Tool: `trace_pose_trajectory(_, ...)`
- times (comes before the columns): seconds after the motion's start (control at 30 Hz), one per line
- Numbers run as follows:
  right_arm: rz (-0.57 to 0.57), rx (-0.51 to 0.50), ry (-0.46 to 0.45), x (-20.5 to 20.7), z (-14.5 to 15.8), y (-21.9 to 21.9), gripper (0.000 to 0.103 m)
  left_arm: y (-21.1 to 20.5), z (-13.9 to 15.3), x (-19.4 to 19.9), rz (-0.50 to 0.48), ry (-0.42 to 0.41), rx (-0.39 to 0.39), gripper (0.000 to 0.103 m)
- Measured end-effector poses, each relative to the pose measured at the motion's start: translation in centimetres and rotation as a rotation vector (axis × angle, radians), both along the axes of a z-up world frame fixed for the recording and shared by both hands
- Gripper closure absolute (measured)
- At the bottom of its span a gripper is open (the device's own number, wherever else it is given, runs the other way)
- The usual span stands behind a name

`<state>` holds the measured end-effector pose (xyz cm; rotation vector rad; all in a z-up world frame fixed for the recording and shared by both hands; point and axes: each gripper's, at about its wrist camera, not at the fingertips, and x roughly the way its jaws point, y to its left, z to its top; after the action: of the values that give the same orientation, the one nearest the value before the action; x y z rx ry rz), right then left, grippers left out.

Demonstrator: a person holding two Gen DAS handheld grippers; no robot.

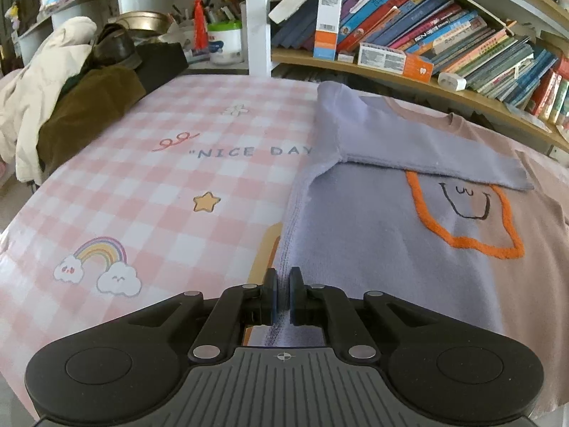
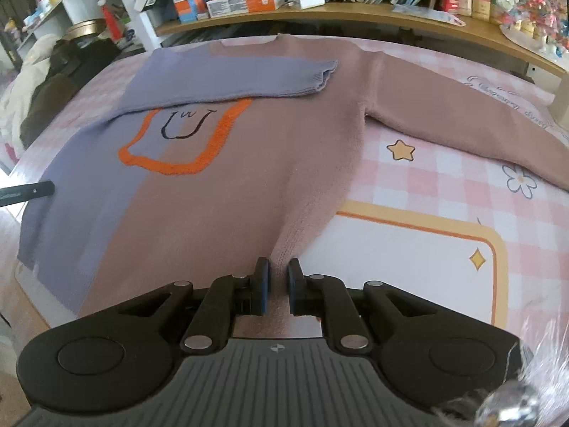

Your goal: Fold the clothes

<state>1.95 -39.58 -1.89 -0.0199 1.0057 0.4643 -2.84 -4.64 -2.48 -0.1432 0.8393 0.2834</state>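
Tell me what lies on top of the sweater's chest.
The purple sleeve lies folded across the sweater, covering the top edge of the orange outline. The smiley under it partly shows; the fabric beneath the sleeve is hidden.

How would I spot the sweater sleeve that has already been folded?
Find the pink checked tablecloth below the bookshelf, where a two-tone sweater lies flat. The folded sleeve is the purple one laid across the chest, just above the orange outline. The brown sleeve lies stretched out sideways on the cloth.
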Motion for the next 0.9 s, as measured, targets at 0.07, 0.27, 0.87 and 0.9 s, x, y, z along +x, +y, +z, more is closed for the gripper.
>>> trace_pose_trajectory(0.07, -0.011, 0.004, 0.001, -0.1, 0.0, -0.2, 0.093, 0.0, -0.1, -0.1, 0.001, 0.005, -0.003, 0.097)
trace_pose_trajectory(0.27, -0.017, 0.01, 0.0, 0.2, 0.0, -1.0, 0.093, -1.3, 0.0, -0.1, -0.02, -0.002, -0.006, 0.097)
trace_pose_trajectory(0.87, -0.101, 0.106, -0.109, 11.3, 2.8, 2.7, 0.071, 0.1, 1.2, -2.4, -0.058, -0.013, 0.031, 0.089)
trace_pose_trajectory(0.9, -0.128, 0.095, -0.101, 12.5, 2.4, 3.0, 0.071, 0.0, 1.4, -2.6, -0.073, -0.019, 0.049, 0.089)
